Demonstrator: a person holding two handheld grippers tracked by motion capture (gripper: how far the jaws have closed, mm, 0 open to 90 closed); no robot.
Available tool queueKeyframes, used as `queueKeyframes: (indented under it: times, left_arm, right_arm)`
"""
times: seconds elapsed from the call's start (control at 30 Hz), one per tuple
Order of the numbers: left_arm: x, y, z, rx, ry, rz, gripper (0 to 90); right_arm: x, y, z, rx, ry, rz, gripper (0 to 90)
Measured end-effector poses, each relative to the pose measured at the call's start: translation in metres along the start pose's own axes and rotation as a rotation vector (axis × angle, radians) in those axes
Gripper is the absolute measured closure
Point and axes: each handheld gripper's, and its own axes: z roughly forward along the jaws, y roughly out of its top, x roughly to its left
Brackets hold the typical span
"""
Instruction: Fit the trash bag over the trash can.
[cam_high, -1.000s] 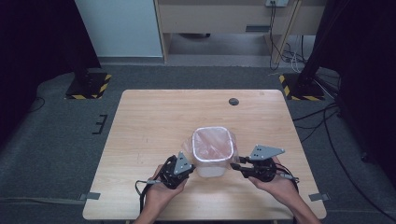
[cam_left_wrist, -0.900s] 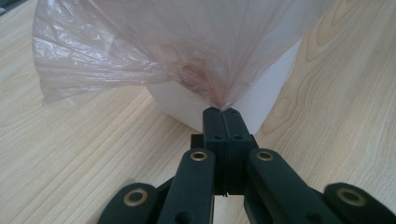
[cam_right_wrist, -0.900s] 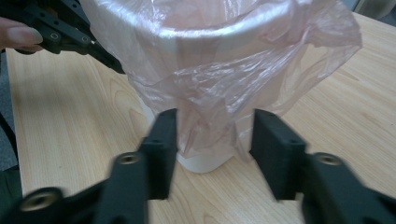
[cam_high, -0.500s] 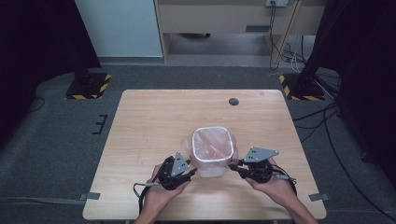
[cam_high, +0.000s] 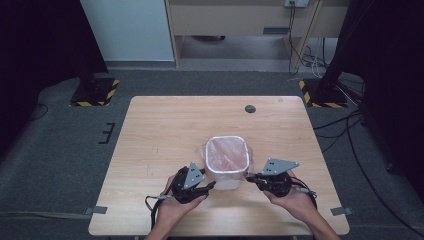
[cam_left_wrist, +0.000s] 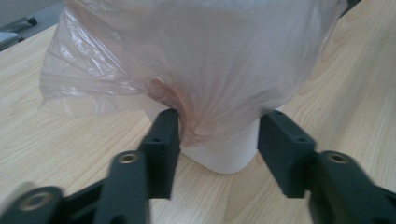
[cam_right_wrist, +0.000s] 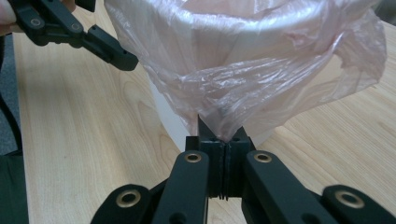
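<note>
- My right gripper (cam_right_wrist: 225, 140) has its fingers (cam_right_wrist: 205, 149) pressed fully together, and a fold of the pink plastic bag (cam_right_wrist: 261, 79) is pinched between their tips, at the bag's lower hanging edge.
- My left gripper (cam_left_wrist: 219, 133) has its fingers (cam_left_wrist: 163, 140) spread wide apart, one on each side of a lower corner of the white bin (cam_left_wrist: 219, 156); they grip nothing, though the bag's loose skirt hangs down between them and brushes the inner face of one finger.
- The white bin stands upright on the table (cam_high: 165, 130), towards my edge of it and slightly right of centre, directly between my two hands in the high view (cam_high: 227, 160).
- The pink plastic bag lines the bin: its mouth is folded out over the rounded square rim and its crumpled, see-through skirt drapes down the outer walls, flaring away from the bin on the side near my left gripper (cam_left_wrist: 93, 70).
- Inside the bin I can see the pink film of the liner; I cannot tell whether anything lies in it.
- In the high view my left gripper (cam_high: 207, 186) sits just beside the bin's near left corner and my right gripper (cam_high: 252, 177) just beside its near right corner.
- A small dark round disc (cam_high: 250, 108) lies on the table near its far edge, well apart from the bin.
</note>
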Motion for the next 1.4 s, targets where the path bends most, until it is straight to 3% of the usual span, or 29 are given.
queueKeyframes:
  times: [0.13, 0.23, 0.3, 0.43, 0.67, 1.23, 1.4]
  left_arm:
    - [0.001, -0.001, -0.005, 0.002, -0.001, 0.012, 68.5]
    - [0.005, -0.002, -0.008, -0.006, -0.006, -0.004, 84.4]
    - [0.008, -0.003, -0.008, -0.001, -0.009, -0.009, 89.7]
    - [0.009, -0.004, 0.0, 0.05, 0.002, 0.007, 90.0]
    - [0.012, -0.007, 0.012, 0.099, 0.023, 0.009, 90.0]
    - [0.009, -0.013, 0.023, 0.144, 0.045, 0.029, 90.0]
    - [0.009, -0.014, 0.023, 0.14, 0.041, 0.019, 90.0]
  right_arm:
    - [0.001, 0.0, 0.0, -0.003, 0.007, -0.002, 89.7]
    - [0.001, 0.0, 0.0, 0.003, 0.005, -0.003, 89.9]
    - [0.001, 0.0, 0.001, 0.009, 0.008, -0.009, 90.0]
    - [0.003, 0.0, 0.004, 0.026, 0.012, -0.013, 90.0]
    - [0.004, -0.002, 0.007, 0.059, 0.01, -0.021, 90.0]
    - [0.004, -0.007, 0.017, 0.117, -0.002, -0.017, 90.0]
    - [0.004, -0.012, 0.021, 0.135, 0.002, -0.01, 89.8]
